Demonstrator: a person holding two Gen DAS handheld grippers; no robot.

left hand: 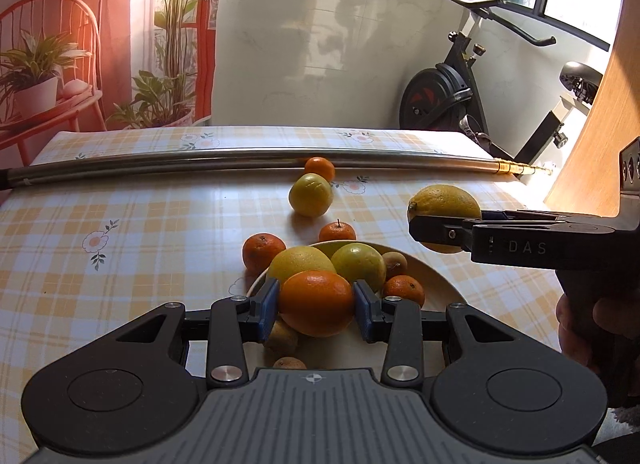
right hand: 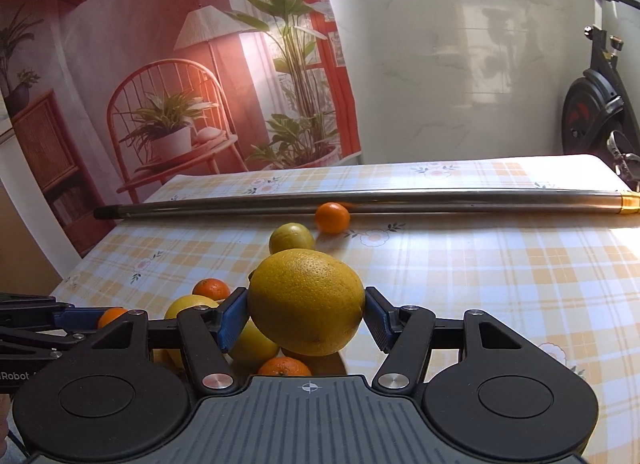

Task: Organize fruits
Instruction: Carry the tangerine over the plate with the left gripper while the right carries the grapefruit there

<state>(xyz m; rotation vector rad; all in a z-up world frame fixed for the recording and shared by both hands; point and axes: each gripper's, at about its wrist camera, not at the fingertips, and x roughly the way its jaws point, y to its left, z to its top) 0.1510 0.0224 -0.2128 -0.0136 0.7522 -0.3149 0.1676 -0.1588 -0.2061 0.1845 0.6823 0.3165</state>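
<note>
Fruits: citrus of several kinds, part heaped in a pale plate (left hand: pixel 440 284), part loose on the checked tablecloth (left hand: pixel 140 224).
Left gripper (left hand: pixel 316 304): blue pads pinched an orange (left hand: pixel 316 302) at its widest girth, above the plate's near side.
Right gripper (right hand: pixel 306 312): clamped a large yellow citrus (right hand: pixel 308 300) across its middle, raised beside the plate.
Loose on cloth: a yellow-green fruit (left hand: pixel 311 194) and a small mandarin (left hand: pixel 320 168) near the metal rod (left hand: pixel 160 162); two more mandarins (left hand: pixel 263 250) just behind the plate.
In plate: yellow and green citrus, a mandarin, small brownish fruits.
Handling, judged: firm, round, smooth rind; liable to roll or slip from the pads. Large citrus probably heaviest.
Hold, judged: across the equator, moderate squeeze; hard pressure could bruise.
Risk: the heap might shed fruit over the rim.
</note>
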